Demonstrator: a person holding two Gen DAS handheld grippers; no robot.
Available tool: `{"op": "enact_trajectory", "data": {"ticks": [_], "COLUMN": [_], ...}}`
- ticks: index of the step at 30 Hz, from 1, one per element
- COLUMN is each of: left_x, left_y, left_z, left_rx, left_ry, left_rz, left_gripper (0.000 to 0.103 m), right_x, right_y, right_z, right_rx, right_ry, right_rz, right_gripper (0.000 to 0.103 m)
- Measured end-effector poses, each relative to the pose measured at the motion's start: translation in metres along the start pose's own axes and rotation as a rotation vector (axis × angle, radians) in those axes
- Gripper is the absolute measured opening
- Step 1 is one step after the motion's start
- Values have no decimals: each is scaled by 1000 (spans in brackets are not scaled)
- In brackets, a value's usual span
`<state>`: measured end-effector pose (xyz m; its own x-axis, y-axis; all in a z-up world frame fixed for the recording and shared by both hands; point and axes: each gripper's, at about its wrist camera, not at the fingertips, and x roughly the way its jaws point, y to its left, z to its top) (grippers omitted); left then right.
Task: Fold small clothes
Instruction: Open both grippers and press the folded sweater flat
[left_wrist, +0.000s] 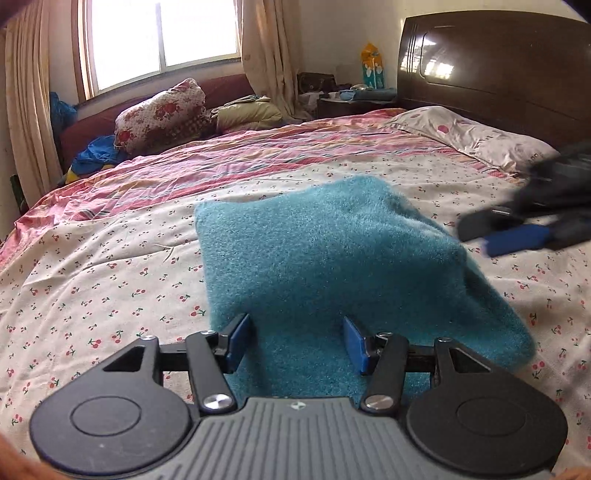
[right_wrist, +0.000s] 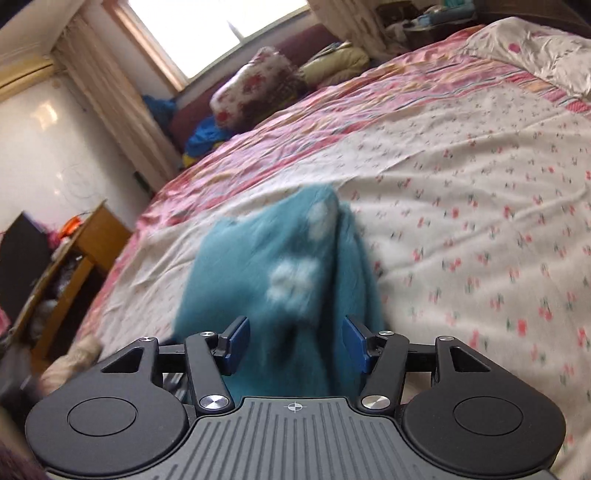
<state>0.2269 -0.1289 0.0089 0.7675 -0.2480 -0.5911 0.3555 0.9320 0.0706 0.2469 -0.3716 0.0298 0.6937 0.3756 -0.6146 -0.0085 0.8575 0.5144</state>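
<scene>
A fuzzy teal garment lies on the cherry-print bed sheet, with its far right part humped up off the bed. My left gripper is open over the garment's near edge, and the flat cloth runs between its blue pads without being pinched. My right gripper shows blurred at the garment's right side. In the right wrist view the right gripper is open, and a blurred fold of the teal garment with white paw marks stands between the jaws, free of the pads.
A pillow and a dark headboard are at the far right. A floral bundle and piled bedding sit under the window. A cluttered nightstand stands behind the bed. A wooden desk stands left of the bed.
</scene>
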Motion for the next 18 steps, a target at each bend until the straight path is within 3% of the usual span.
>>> {"op": "enact_trajectory", "data": {"ticks": [3,6,7,8,11,15,18], "left_x": [-1,0,0,0,-7,-19,-12], "left_y": [1,1,1,1,4,7,5], "left_z": [0,2,3,5,12,27,33], "left_rx": [0,8,8,5,-17,-40,-41], "left_ry": [0,2,3,3,-25,-101,-113], "left_rz": [-6,-6,-6,-9,-27,-42,-41], "left_gripper": [58,58,59,59,58,59,60], "right_x": [33,52,54,53,38,8,-1], "right_y": [-2,-5,-5,-6,-11,-7,-15], "right_z": [14,15,15,15,15,22,26], "right_rx": [31,72,78,83,82,24,14], "right_ry": [29,45,47,47,29,-30,-55], "right_rz": [-21,11,18,28,55,50,6], "right_gripper": [57,57,52,41,24,21,20]}}
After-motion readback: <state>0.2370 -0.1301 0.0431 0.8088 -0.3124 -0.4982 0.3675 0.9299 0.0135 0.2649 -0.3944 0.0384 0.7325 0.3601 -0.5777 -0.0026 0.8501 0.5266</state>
